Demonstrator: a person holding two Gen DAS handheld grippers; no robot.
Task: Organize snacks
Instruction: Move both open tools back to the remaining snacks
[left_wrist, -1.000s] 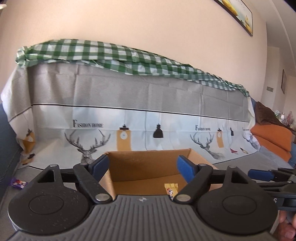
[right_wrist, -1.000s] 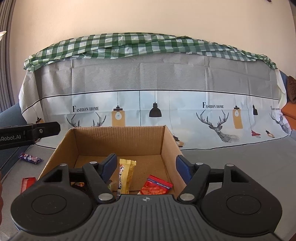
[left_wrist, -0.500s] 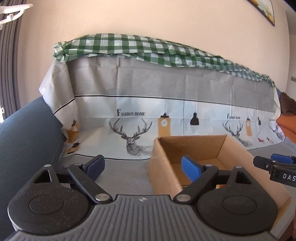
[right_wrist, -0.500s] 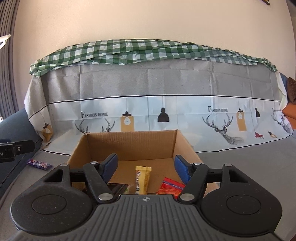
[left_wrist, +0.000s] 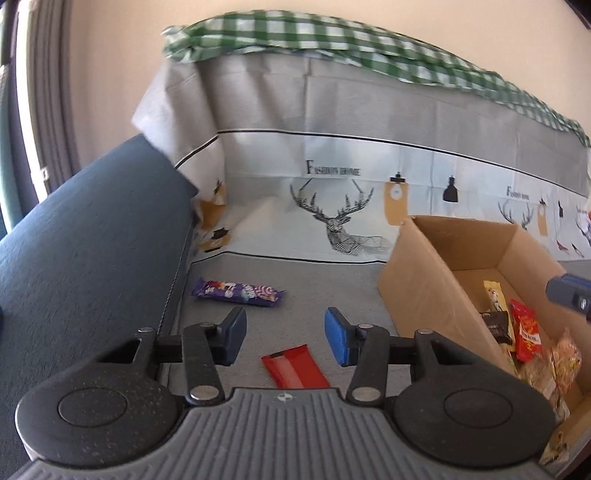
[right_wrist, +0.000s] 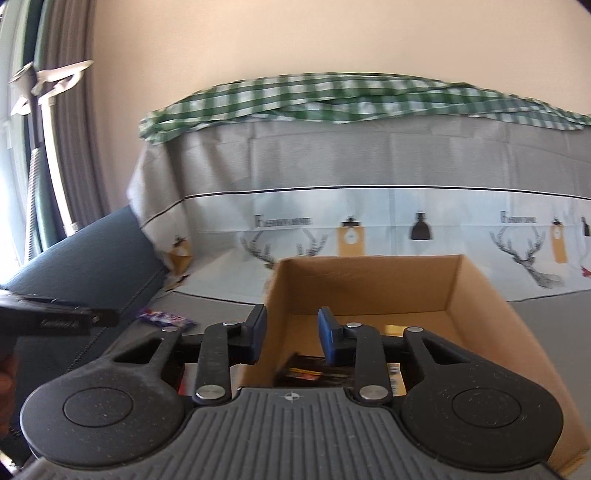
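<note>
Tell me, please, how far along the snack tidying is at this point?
Mostly done: several packets, including a red bag and a dark bar, already lie in the cardboard box. In hand: nothing. The left gripper hangs above the red packet, jaws closing but not touching it; the right gripper is closing on nothing at the box's left wall. Left: that red packet and the purple bar outside the box.

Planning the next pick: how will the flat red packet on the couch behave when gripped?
The red packet lies flat and thin, so it is probably light and floppy. Its glossy wrapper may slip. Lying flush on the grey cover, its edge may be hard to catch.
</note>
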